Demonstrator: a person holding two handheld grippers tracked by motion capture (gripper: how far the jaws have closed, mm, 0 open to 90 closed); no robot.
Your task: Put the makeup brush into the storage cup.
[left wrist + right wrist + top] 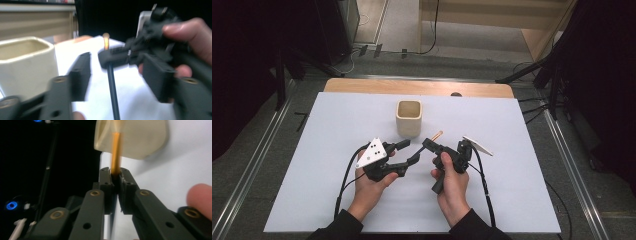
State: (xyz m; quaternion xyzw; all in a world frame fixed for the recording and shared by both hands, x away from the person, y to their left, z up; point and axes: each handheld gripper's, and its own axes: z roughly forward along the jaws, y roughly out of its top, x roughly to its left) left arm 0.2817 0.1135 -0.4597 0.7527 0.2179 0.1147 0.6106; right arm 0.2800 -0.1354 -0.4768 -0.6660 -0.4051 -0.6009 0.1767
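A thin stick with a black shaft [113, 90] and an orange end [116, 150] is clamped in my right gripper [115, 177], which is shut on it. In the high view the orange end [437, 134] points up and away toward a cream square cup [408, 118]. My right gripper [428, 144] hovers just right of the cup's near side. The left gripper [409, 152] is open, its jaws facing the right one. In the left gripper view the black shaft hangs between my open left jaws [117, 73], touching neither, and the cup [25, 65] stands to the left.
A white mat [337, 190] covers the table, with a wooden edge [362, 86] showing at the back. Cables trail from both grippers toward the near edge. Dark stands and floor rails flank the table on both sides.
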